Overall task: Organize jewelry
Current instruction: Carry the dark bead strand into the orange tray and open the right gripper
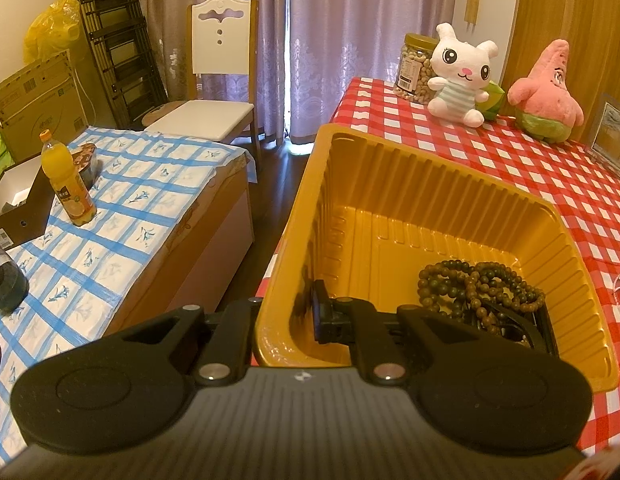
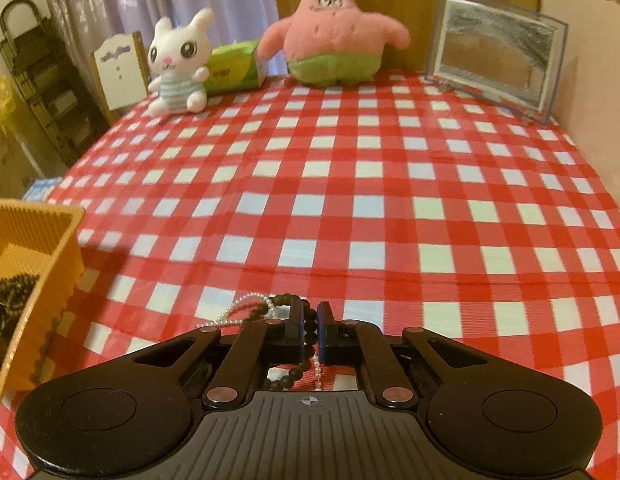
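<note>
A yellow plastic tray (image 1: 390, 168) stands at the left edge of the red checked table and holds several brown bead bracelets (image 1: 482, 288). My left gripper (image 1: 288, 312) is shut on the tray's near left wall, one finger inside (image 1: 330, 316) and one outside. In the right wrist view the tray (image 2: 42, 276) is at the left. My right gripper (image 2: 310, 328) is low over the cloth, nearly shut around a dark bead bracelet (image 2: 288, 308) and a white pearl strand (image 2: 238, 312) that pass between its fingers.
A white rabbit plush (image 2: 178, 64), a pink star plush (image 2: 334, 32), a green box (image 2: 234, 68) and a framed picture (image 2: 494, 52) line the table's far edge. A nut jar (image 1: 416, 68) stands by the rabbit. A lower blue checked table (image 1: 110, 220) with an orange bottle (image 1: 68, 180) is on the left.
</note>
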`<state>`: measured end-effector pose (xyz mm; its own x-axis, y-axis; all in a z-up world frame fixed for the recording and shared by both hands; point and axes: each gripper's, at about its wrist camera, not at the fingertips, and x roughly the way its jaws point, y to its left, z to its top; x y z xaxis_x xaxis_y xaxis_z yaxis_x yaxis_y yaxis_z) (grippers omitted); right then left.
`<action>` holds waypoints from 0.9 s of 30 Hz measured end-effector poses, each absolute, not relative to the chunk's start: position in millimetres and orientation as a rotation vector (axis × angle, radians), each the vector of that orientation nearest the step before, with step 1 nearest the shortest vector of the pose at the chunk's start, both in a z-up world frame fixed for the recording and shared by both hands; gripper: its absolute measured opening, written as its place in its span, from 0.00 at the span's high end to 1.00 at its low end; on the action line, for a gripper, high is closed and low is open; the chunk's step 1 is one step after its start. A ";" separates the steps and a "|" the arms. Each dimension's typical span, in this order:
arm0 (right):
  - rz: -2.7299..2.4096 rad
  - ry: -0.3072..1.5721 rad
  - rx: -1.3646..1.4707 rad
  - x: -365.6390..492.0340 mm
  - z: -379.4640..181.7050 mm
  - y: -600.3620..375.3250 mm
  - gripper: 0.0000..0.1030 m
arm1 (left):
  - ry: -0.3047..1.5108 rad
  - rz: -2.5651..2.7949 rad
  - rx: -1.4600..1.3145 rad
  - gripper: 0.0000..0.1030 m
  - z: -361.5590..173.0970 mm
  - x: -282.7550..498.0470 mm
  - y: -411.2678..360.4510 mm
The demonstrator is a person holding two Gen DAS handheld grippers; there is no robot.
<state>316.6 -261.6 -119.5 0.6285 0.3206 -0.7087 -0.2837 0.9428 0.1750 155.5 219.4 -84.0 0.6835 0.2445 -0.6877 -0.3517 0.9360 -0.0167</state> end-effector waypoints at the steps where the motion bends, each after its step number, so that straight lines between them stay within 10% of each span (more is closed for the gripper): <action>1: 0.345 0.816 0.056 314.7 -116.6 -263.6 0.94 | 0.747 0.336 -0.152 0.91 -83.9 155.3 219.4; 27: 0.415 0.684 0.130 283.1 -45.3 -245.7 0.94 | 0.740 0.325 -0.153 0.91 -82.6 162.2 217.2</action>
